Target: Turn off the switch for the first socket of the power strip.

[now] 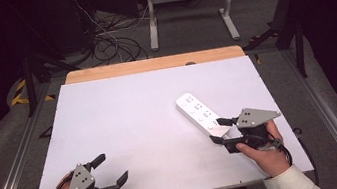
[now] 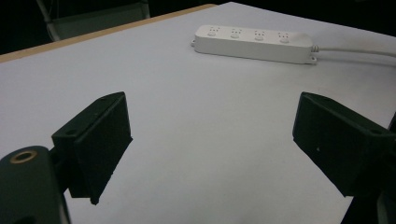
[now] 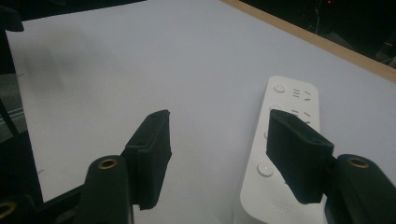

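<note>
- The counter [image 1: 126, 131] is a big white sheet with a wooden strip along its 12 o'clock edge. It looks smooth, so I'd expect anything I nudge on it to slide rather than stay put.
- The strip [image 1: 201, 114], a white power strip, lies flat at about 3 o'clock of the counter's middle, running diagonally from 11 to 5 o'clock. Its cord [image 2: 355, 50] leaves the near end. My main worry is that a push from one side would spin it on the sheet instead of letting me grip it.
- My right tongs [image 1: 222, 130] sit at the strip's 5 o'clock end, jaws apart and holding nothing. In the right gripper view [image 3: 219, 158] one jaw hangs over the strip's top face and the other over bare sheet beside it. I judge that closing from here would pinch an edge at an angle, or press a switch, and the strip could squirt out.
- The cord runs off toward my right hand [image 1: 261, 154]; I could snag it with the tongs' own cable and drag the strip.
- My left tongs [image 1: 109, 170] wait at 7 o'clock, wide open and empty, well apart from the strip. They are too far off to steady it if it skids.
</note>
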Motion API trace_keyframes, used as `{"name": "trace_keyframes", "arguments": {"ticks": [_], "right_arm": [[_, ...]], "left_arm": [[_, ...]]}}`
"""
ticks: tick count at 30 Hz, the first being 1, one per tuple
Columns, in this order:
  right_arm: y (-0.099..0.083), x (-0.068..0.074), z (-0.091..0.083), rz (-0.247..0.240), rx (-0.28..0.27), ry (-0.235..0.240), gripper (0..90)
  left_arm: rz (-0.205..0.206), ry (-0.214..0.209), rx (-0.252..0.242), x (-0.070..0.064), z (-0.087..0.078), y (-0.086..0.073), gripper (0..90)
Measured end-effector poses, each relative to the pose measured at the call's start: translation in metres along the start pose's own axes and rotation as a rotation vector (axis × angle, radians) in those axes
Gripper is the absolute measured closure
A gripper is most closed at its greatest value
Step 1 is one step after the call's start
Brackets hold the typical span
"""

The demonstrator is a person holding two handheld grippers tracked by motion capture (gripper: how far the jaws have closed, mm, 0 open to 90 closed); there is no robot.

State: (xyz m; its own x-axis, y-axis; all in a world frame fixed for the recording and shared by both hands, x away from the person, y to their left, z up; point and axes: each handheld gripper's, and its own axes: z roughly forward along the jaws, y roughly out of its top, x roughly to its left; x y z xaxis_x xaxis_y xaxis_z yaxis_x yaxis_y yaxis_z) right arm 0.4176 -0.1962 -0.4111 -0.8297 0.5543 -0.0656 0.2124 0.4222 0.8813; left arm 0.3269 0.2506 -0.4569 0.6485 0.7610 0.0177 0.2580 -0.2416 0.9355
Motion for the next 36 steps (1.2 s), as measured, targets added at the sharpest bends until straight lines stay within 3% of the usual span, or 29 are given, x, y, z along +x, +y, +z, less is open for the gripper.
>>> {"name": "trace_keyframes", "arguments": {"ticks": [17, 22, 26, 28, 32, 33, 34, 36], "right_arm": [[0.009, -0.023, 0.017, 0.041, 0.037, -0.014, 33.6], [0.008, -0.036, 0.026, 0.07, 0.054, -0.026, 33.6], [0.008, -0.04, 0.029, 0.077, 0.059, -0.032, 33.6], [0.008, -0.041, 0.033, 0.084, 0.069, -0.056, 27.2], [0.008, -0.042, 0.037, 0.094, 0.09, -0.049, 28.6], [0.008, -0.041, 0.04, 0.083, 0.106, -0.047, 38.4], [0.008, -0.041, 0.04, 0.083, 0.106, -0.047, 38.4], [0.009, -0.04, 0.041, 0.048, 0.127, -0.037, 59.1]], "left_arm": [[0.005, 0.002, 0.004, 0.001, 0.0, 0.0, 12.7], [-0.001, 0.0, 0.005, 0.0, 0.0, 0.0, 13.1], [0.008, 0.002, 0.008, 0.002, 0.0, 0.0, 13.1], [0.009, 0.002, 0.009, 0.002, 0.0, 0.0, 13.2], [0.01, 0.003, 0.01, 0.002, -0.001, 0.0, 13.2], [0.008, 0.003, 0.009, 0.001, -0.001, 0.0, 13.2], [0.011, 0.004, 0.01, 0.002, -0.001, 0.0, 13.2], [0.012, 0.005, 0.011, 0.002, -0.001, 0.0, 13.2]]}}
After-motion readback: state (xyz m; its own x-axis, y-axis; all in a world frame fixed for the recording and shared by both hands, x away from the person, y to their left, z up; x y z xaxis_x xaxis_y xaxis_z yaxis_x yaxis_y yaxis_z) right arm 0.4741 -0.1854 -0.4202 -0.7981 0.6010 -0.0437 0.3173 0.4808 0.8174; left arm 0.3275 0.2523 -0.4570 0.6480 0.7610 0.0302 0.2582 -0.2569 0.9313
